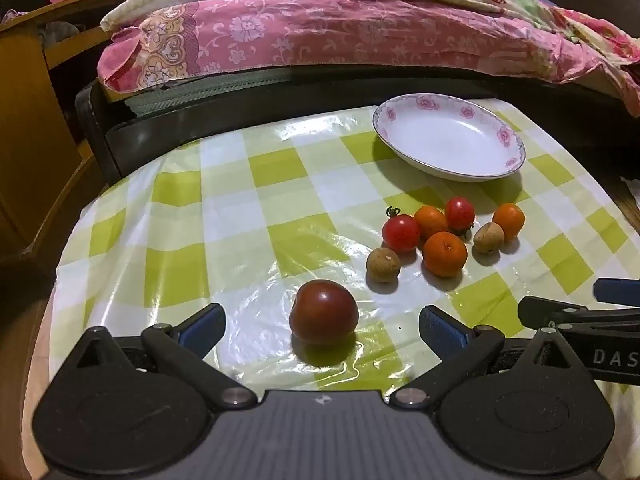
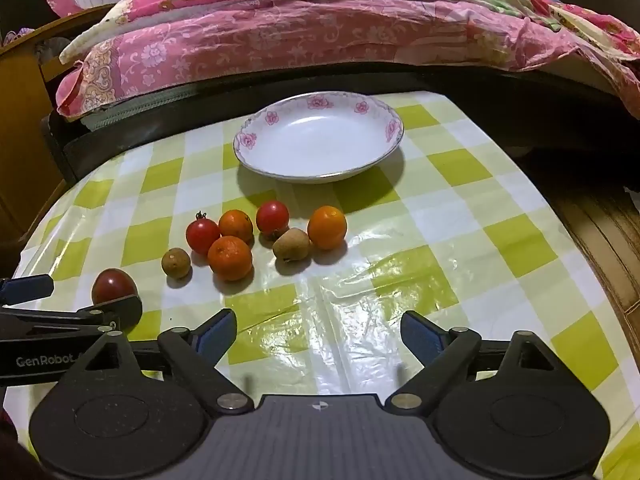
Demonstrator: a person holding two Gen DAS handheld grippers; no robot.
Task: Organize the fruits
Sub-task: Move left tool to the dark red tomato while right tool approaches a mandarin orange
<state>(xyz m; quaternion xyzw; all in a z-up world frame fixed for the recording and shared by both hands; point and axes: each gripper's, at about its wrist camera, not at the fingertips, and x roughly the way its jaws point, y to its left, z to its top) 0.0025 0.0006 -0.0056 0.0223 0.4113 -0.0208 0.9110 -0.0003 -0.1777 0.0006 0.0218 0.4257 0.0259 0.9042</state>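
The left gripper (image 1: 322, 326) stands wide open and holds nothing, its blue pads on either side of the dark tomato (image 1: 324, 312) without touching it. To grip well, it should probably advance until the pads flank the widest part, then close gently. The right gripper (image 2: 318, 332) is equally spread and empty. The plate (image 1: 400, 112) lies bare beyond the tomato, past the small fruits (image 1: 444, 254).

Right tool (image 2: 316, 336) gapes wide before fruits (image 2: 230, 258) and plate (image 2: 318, 176).
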